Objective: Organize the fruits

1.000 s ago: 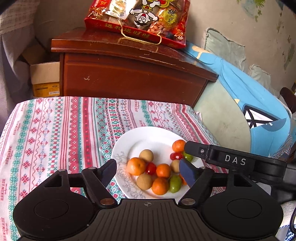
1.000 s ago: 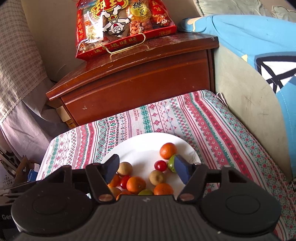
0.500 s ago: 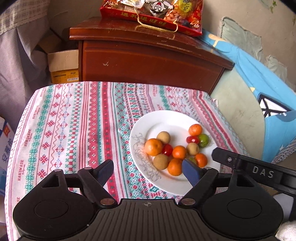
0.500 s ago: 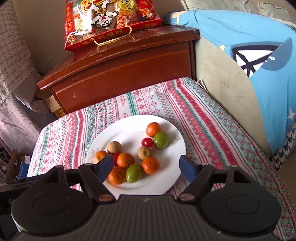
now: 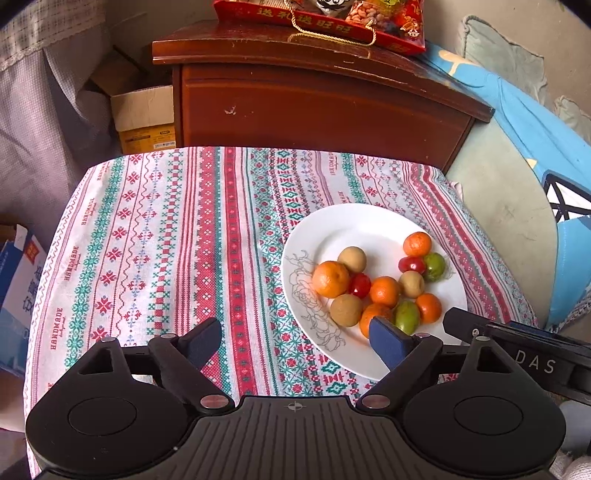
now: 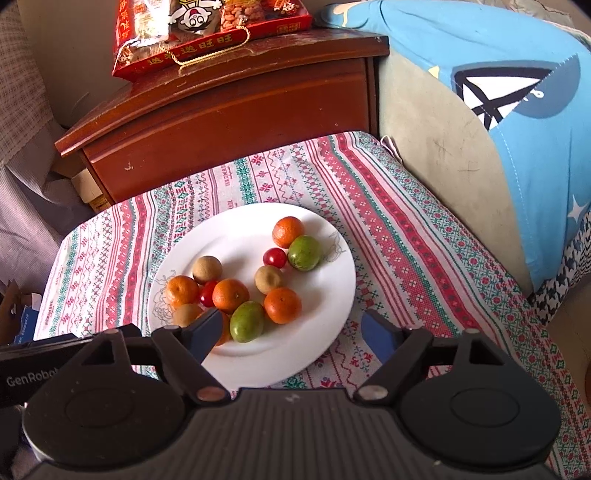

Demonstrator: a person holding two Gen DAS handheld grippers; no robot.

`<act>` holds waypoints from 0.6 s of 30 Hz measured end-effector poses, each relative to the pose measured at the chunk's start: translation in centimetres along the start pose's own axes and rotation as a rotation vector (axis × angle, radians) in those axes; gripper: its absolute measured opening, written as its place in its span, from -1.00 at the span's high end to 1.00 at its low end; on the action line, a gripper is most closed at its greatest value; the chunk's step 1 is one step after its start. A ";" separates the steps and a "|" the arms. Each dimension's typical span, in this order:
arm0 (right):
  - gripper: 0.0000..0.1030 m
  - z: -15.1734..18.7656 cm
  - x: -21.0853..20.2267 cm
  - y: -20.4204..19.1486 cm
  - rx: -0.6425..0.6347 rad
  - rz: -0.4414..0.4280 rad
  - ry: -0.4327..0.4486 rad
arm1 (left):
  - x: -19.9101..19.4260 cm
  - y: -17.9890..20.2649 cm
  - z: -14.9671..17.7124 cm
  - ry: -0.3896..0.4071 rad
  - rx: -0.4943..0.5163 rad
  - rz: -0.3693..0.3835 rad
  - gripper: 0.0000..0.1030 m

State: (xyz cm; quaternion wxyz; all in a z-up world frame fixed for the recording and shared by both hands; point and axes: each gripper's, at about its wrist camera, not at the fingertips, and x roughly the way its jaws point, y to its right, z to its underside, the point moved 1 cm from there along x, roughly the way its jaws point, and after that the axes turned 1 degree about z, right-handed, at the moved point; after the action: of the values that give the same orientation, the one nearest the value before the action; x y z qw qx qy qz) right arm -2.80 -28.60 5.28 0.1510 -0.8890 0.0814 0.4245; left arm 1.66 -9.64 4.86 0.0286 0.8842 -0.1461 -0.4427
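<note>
A white plate [image 5: 354, 225] [image 6: 325, 288] on the patterned tablecloth [image 5: 166, 240] carries several small fruits: orange mandarins [image 5: 330, 278] [image 6: 282, 304], brown round fruits [image 5: 346, 310] [image 6: 207, 268], red cherry tomatoes [image 5: 412, 264] [image 6: 275, 257] and green fruits [image 5: 407, 316] [image 6: 246, 321]. My left gripper [image 5: 295, 345] hovers near the plate's left front rim, jaws opening, with nothing between them. My right gripper [image 6: 293, 334] hangs over the plate's front rim, jaws opening too, nothing pressed by its pads. The other gripper's body [image 5: 517, 350] shows at the right of the left wrist view.
A dark wooden cabinet [image 5: 325, 107] [image 6: 229, 110] stands behind the table with a red snack gift pack [image 5: 332, 18] [image 6: 207, 33] on top. A blue cushion [image 6: 517, 92] and sofa arm lie on the right. Cardboard boxes [image 5: 144, 118] sit on the left.
Both views have tipped downward, so the plate and fruit now sit higher in the frames and further from the fingertips. Both pairs of jaws have spread wider.
</note>
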 end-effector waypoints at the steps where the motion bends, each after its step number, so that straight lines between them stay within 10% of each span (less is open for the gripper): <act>1: -0.59 0.0 0.1 0.1 0.002 0.002 -0.004 | 0.1 0.0 0.0 -0.003 -0.001 -0.002 -0.73; 18: -0.77 0.2 1.1 0.4 -0.008 0.066 -0.048 | 1.0 0.4 -0.7 -0.027 0.034 -0.115 -0.83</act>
State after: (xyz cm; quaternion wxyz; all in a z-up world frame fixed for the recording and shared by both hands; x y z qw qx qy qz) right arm -2.35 -28.93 4.23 0.1352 -0.8759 0.1051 0.4510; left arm 2.65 -10.31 4.58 -0.0138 0.8855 -0.1031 -0.4528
